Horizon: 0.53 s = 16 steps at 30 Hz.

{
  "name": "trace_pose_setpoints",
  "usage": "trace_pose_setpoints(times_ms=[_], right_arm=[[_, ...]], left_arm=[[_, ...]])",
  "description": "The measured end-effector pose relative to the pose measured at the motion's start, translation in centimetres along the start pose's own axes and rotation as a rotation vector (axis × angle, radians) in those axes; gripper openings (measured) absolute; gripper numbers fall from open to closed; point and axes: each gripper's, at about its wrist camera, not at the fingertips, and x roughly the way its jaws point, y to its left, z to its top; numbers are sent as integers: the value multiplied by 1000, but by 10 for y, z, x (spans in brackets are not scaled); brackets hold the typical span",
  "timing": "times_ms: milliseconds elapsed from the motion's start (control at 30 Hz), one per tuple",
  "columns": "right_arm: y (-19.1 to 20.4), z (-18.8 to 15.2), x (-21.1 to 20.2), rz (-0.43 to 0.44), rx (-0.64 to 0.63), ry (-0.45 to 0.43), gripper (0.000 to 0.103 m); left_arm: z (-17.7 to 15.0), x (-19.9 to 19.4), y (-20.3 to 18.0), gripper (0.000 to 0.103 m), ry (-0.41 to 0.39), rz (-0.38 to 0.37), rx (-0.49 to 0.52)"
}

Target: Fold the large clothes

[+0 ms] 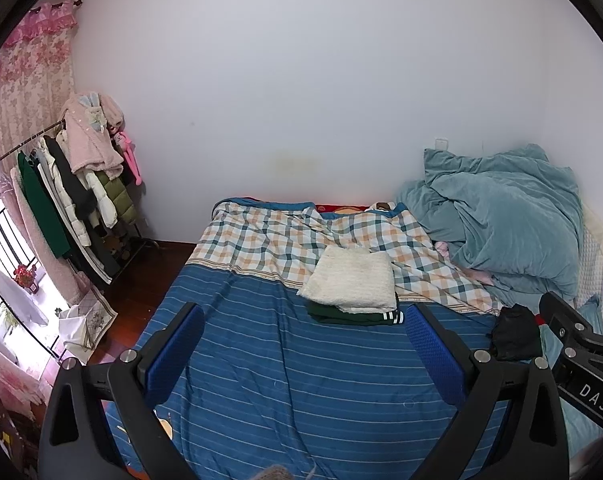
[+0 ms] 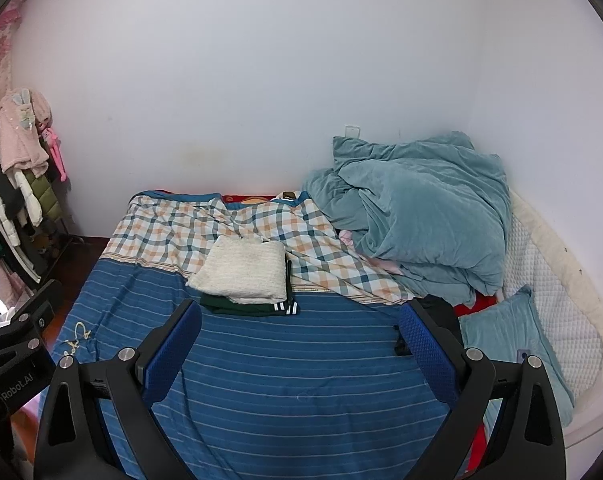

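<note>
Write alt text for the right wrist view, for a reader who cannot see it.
An open, empty tool hovers over a bed with a blue striped cover, facing a folded cream sweater stacked on a folded dark green garment. Behind lie a checked sheet and a heaped teal duvet, with a black garment at right.

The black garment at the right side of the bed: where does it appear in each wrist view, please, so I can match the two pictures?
Left wrist view: the black garment lies low on the right, beyond the right finger of the left claw.
Right wrist view: the black garment is low right of centre, partly hidden by the right finger of the right claw.
Shared landmark: the folded white towel, to its left in both.
</note>
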Motion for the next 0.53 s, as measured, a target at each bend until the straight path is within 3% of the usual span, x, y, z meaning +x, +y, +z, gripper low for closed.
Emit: trace_pose_setpoints(times_ms=[533], right_arm=[[4,-3,-6,3,4,0,100]], left_arm=[[-5,-11,12,103,-6,7,-6]])
